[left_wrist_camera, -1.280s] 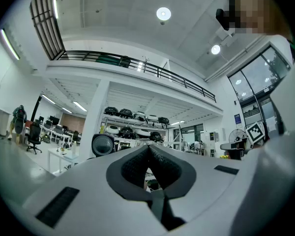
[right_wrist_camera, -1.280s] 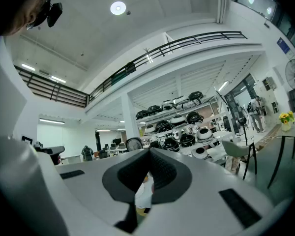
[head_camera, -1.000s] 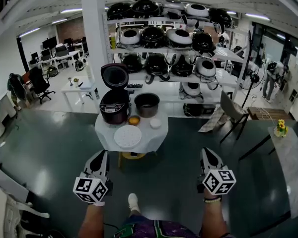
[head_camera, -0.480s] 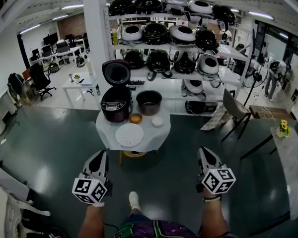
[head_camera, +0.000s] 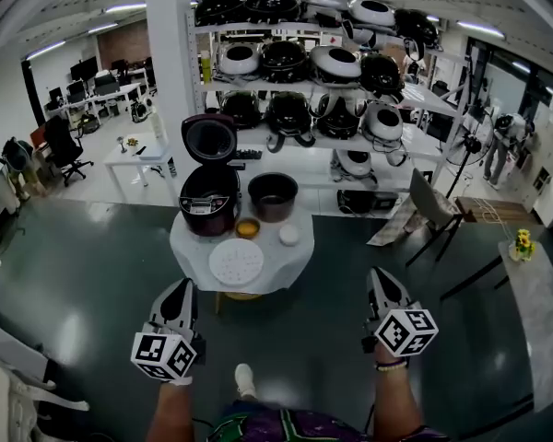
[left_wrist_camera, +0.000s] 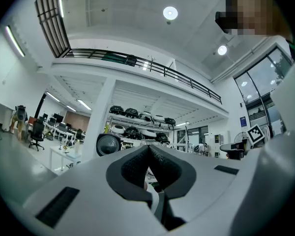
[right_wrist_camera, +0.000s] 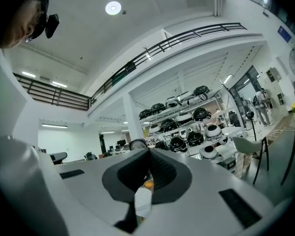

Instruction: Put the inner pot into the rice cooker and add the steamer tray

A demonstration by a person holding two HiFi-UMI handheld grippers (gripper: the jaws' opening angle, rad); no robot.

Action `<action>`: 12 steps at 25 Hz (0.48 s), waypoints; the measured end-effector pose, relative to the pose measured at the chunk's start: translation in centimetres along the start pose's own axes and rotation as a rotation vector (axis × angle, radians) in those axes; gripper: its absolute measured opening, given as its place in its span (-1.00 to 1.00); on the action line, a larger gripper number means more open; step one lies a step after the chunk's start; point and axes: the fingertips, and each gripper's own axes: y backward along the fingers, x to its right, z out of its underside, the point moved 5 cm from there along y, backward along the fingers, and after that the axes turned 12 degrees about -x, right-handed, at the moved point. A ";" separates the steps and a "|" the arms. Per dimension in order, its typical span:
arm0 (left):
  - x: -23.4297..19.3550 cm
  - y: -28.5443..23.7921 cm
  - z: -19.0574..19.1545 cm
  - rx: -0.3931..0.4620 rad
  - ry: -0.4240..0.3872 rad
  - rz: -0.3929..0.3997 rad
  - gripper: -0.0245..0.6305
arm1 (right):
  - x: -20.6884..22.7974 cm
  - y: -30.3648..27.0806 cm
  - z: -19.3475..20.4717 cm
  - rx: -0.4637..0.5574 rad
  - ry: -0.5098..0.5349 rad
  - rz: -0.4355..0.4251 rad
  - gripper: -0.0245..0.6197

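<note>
On a small round white table [head_camera: 189,254] ahead stands a dark red rice cooker [head_camera: 207,201] with its lid up. Right of it sits the black inner pot [head_camera: 273,195]. The round white steamer tray [head_camera: 236,261] lies flat at the table's front. My left gripper [head_camera: 185,290] and right gripper [head_camera: 380,281] are both shut and hold nothing, hovering over the floor well short of the table. In the left gripper view the jaws [left_wrist_camera: 148,150] meet; the cooker's raised lid [left_wrist_camera: 108,144] shows beyond them. In the right gripper view the jaws [right_wrist_camera: 148,154] meet as well.
A small orange bowl [head_camera: 248,227] and a white cup [head_camera: 288,234] sit on the table. White shelves [head_camera: 304,159] loaded with several rice cookers stand behind. A white pillar [head_camera: 168,53] rises at back left. A grey chair [head_camera: 431,208] stands to the right. A person [head_camera: 503,141] stands far right.
Both grippers and the head have moved forward toward the table, which looks slightly nearer and has shifted left in view. Both pairs of jaws stayed shut.
</note>
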 end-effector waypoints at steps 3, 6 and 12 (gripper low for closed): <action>-1.5 -2.3 -1.3 0.023 0.000 0.008 -0.86 | -0.6 -2.7 -2.0 0.018 0.018 0.005 -0.91; -3.6 -4.4 -2.6 0.043 0.003 0.011 -0.86 | -1.3 -5.8 -3.3 0.022 0.036 0.007 -0.91; -9.0 -8.8 -4.5 0.050 0.000 0.012 -0.86 | -3.0 -12.6 -5.0 0.012 0.055 0.022 -0.91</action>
